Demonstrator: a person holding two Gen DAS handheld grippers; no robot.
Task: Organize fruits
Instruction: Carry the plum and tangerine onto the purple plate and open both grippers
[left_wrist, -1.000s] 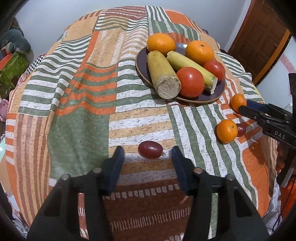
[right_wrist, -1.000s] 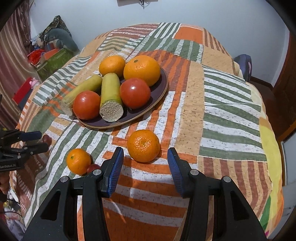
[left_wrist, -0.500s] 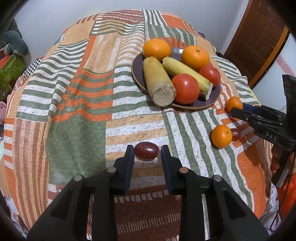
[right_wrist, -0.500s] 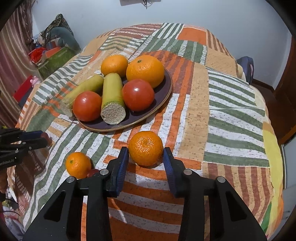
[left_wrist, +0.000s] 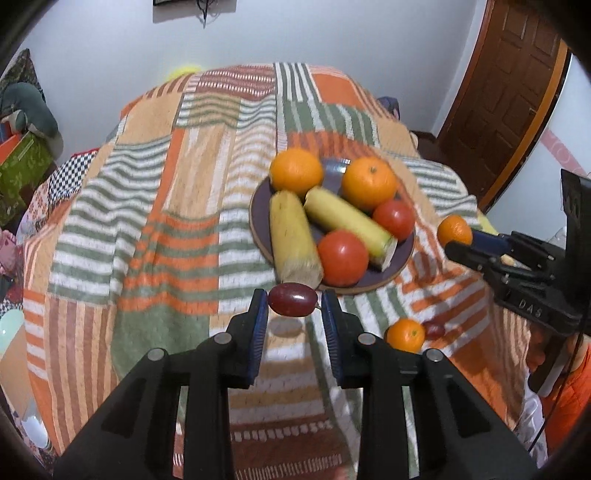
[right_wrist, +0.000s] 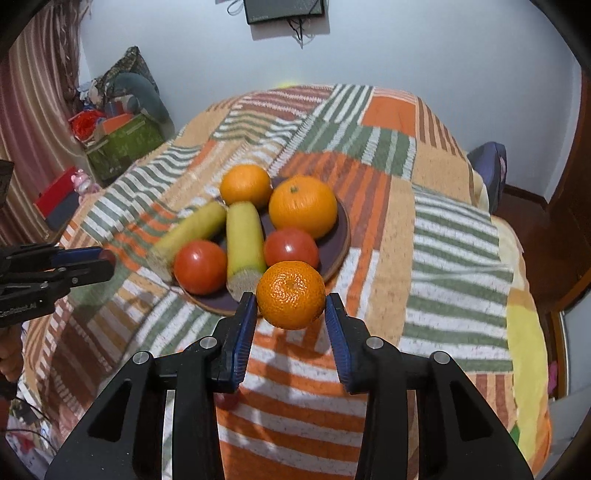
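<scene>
My left gripper (left_wrist: 293, 305) is shut on a dark red grape (left_wrist: 292, 299) and holds it above the cloth, just short of the dark plate (left_wrist: 404, 254). My right gripper (right_wrist: 291, 306) is shut on a small mandarin (right_wrist: 291, 294), lifted in front of the plate (right_wrist: 341, 236). The plate holds two oranges, two tomatoes and two yellow-green cut stalks. In the left wrist view the right gripper (left_wrist: 458, 245) shows at the right with its mandarin (left_wrist: 454, 229). Another mandarin (left_wrist: 405, 334) and a second grape (left_wrist: 434, 329) lie on the cloth.
The table is covered by a striped patchwork cloth (left_wrist: 155, 221) that falls away at the edges. A brown door (left_wrist: 498, 92) stands at the right. Boxes and clutter (right_wrist: 114, 136) sit on the floor at the left.
Both grippers closed on their fruit and lifted: the left took the grape off the cloth, the right took the mandarin. Both have moved towards the plate.
</scene>
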